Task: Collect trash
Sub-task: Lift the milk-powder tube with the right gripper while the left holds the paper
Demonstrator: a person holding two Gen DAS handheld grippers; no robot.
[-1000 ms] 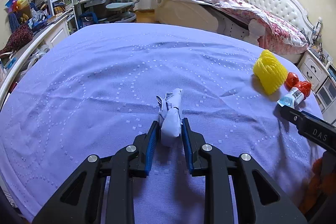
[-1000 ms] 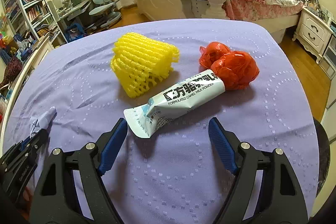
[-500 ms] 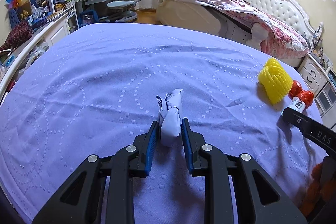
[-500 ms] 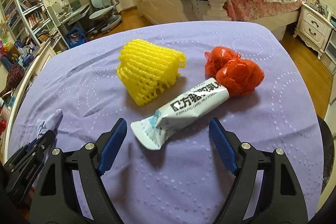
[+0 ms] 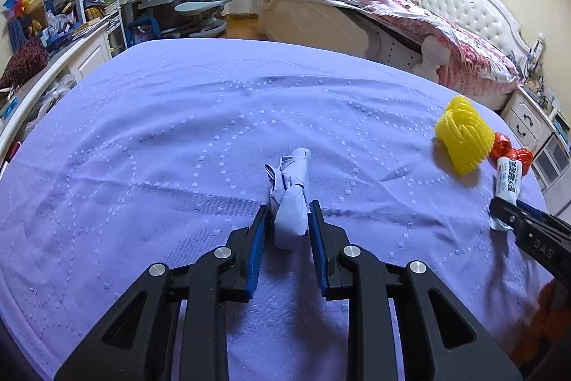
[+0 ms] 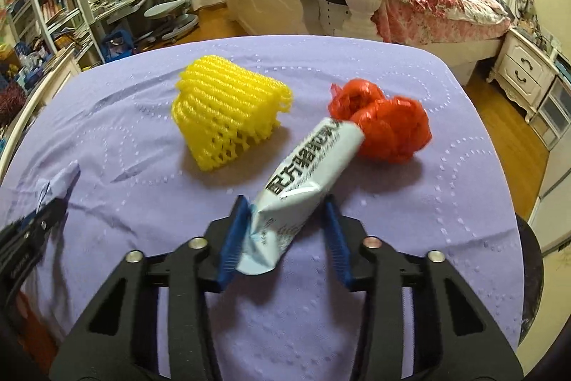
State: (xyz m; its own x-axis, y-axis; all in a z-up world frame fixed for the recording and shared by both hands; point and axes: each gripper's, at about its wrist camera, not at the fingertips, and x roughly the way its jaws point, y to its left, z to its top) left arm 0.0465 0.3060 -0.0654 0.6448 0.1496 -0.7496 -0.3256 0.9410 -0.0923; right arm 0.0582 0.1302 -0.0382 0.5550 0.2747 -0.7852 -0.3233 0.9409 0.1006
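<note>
The right gripper (image 6: pixel 285 231) has its fingers either side of the near end of the milk-powder packet (image 6: pixel 303 181), whose long axis runs away toward the red bag (image 6: pixel 389 127), not visibly clamped; the left gripper (image 5: pixel 287 224) pinches a paper wad (image 5: pixel 291 199).

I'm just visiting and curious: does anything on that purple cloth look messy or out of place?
Yes, it is scattered litter: a crumpled paper wad in the left gripper, a creased milk powder sachet between the right gripper fingers, a squashed yellow foam net, and a balled-up red bag touching the sachet.
</note>
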